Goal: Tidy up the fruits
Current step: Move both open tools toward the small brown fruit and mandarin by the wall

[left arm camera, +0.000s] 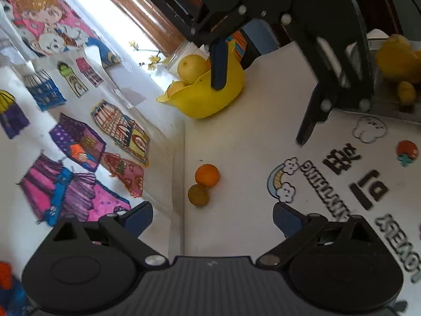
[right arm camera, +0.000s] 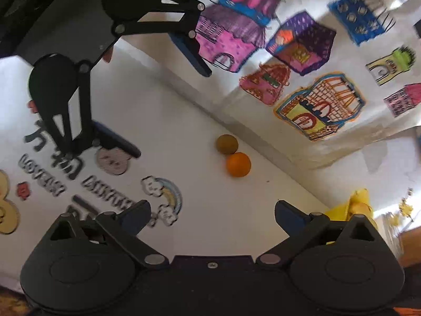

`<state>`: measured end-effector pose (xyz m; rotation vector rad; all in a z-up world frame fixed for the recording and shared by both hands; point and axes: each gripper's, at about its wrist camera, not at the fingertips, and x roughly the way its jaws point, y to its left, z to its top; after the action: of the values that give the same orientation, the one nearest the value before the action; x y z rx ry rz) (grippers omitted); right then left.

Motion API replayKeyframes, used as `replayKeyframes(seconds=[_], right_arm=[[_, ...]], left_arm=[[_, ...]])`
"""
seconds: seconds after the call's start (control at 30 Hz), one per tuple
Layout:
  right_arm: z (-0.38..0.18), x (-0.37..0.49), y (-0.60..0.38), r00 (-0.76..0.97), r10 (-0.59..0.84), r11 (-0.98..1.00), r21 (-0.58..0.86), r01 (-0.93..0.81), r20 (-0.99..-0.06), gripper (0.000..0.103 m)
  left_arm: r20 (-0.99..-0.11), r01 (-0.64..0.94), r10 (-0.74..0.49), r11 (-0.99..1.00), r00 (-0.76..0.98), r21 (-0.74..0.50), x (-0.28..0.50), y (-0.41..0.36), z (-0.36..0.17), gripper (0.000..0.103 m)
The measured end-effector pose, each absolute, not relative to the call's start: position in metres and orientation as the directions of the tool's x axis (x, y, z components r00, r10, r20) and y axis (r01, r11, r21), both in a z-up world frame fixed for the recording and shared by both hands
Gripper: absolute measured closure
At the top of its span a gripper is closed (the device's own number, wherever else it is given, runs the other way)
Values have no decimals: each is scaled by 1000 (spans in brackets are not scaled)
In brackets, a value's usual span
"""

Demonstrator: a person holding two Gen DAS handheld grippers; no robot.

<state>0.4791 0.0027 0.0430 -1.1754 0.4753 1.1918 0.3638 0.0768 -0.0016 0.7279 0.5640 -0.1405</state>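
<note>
Both the left claw (left arm camera: pixel 212 217) and right claw (right arm camera: pixel 212 216) hung spread apart and empty above the white desk (left arm camera: pixel 250 137), where an orange (left arm camera: pixel 207 174) touched a kiwi (left arm camera: pixel 198 195).

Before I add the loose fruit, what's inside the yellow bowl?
The yellow bowl holds two yellow fruits, one large and one lower at its rim. Its wall hides anything deeper.

White bench (left arm camera: pixel 236 142) printed with rainbow sticker (left arm camera: pixel 282 181), black lettering. Colourful crayon house drawings (right arm camera: pixel 319 105) on wall along bench's far edge.
</note>
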Motion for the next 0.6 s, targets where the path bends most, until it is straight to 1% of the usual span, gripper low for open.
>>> replayKeyframes(seconds=[0.13,0.2,0.23,0.27,0.4,0.43,0.53,0.57,0.6], right_arm=[[38,505,18,346,466,-59,-419,-906,-814,6],[35,516,24,354,472,-41,-421,-906,-808,6],[34,520,26,355,475,-34,-420,-907,-805,7],[32,525,28,358,476,-29,-421,-906,-803,8],[20,535,33,362,473,-45,-432,-901,-803,15],[18,536,33,360,474,-54,-434,-899,-804,16],[9,538,37,351,467,-102,-444,-890,-811,17],[6,538,38,360,462,-119,-459,-881,-811,17],[4,539,39,364,463,-136,-471,-872,-808,17]], left_arm=[[-545,289,80,779,835,557,384,85,0,5],[-559,258,98,812,823,523,395,94,1,8],[-564,252,96,824,820,508,399,96,1,12],[-564,258,83,828,822,498,401,98,1,13],[-550,273,69,813,832,514,407,97,-3,15],[-552,280,67,808,831,519,409,97,-4,19],[-565,284,77,803,822,524,419,99,-8,25],[-565,280,85,802,821,528,422,99,-9,30],[-565,278,91,799,820,533,424,99,-10,32]])
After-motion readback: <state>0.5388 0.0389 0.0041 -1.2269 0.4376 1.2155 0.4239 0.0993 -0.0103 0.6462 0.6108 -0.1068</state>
